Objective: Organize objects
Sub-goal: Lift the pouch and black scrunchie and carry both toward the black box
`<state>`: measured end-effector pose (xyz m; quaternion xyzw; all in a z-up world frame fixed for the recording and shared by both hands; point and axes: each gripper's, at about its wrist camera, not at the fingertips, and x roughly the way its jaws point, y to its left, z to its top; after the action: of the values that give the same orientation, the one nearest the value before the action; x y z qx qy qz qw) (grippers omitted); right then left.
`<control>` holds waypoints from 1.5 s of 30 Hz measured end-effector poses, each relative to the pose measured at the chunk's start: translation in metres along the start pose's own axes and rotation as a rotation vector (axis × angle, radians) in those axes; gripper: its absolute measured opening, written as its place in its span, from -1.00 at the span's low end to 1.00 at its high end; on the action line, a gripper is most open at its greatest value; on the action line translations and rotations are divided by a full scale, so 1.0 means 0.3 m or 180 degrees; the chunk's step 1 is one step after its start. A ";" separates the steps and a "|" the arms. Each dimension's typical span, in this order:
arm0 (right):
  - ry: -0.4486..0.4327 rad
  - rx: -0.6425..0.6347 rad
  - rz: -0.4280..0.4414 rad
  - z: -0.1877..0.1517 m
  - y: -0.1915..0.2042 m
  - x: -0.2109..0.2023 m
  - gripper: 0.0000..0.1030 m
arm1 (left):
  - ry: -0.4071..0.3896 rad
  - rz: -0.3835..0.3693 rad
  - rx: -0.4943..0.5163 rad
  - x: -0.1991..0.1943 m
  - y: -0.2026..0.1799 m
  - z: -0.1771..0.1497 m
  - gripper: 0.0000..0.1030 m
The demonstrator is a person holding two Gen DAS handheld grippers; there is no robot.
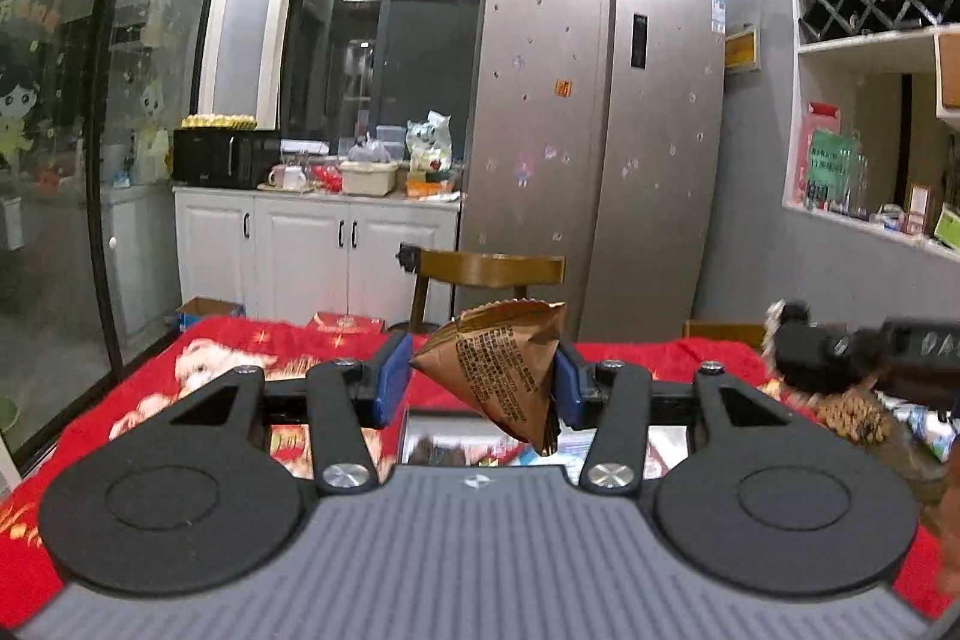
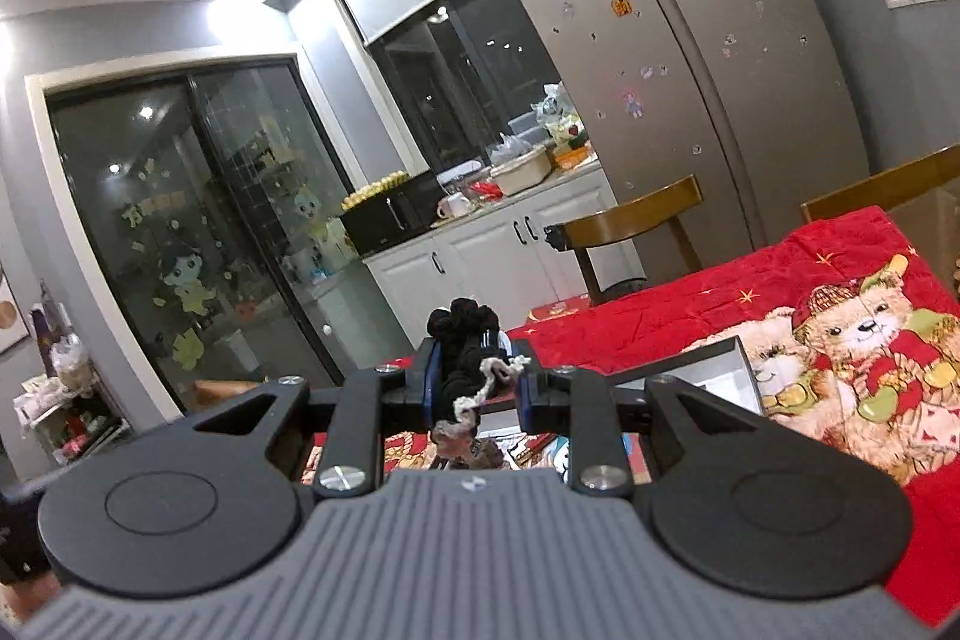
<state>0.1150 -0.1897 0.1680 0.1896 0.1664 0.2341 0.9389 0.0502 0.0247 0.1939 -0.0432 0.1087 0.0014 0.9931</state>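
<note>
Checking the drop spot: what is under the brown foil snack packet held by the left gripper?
Below the brown foil snack packet, held above the red printed tablecloth, part of a box-like container holding blurred colourful items shows. The gripper body covers the rest.

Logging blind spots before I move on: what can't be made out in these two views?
- Box contents: both views, hidden behind the tools' bodies.
- Packet print: left wrist view, too small.
- Black fuzzy item: right wrist view, identity unclear; blurred in the left wrist view.
- Table near edge: hidden.
</note>
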 end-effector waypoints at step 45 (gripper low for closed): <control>0.1130 0.0226 -0.0246 -0.265 -0.096 0.713 -0.47 | 0.0926 -0.0089 -0.0234 0.654 0.191 -0.382 0.06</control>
<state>0.2725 -0.0835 0.0382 0.1718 0.3448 0.2217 0.8958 0.2164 0.0706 0.0353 -0.0809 0.2506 -0.0147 0.9646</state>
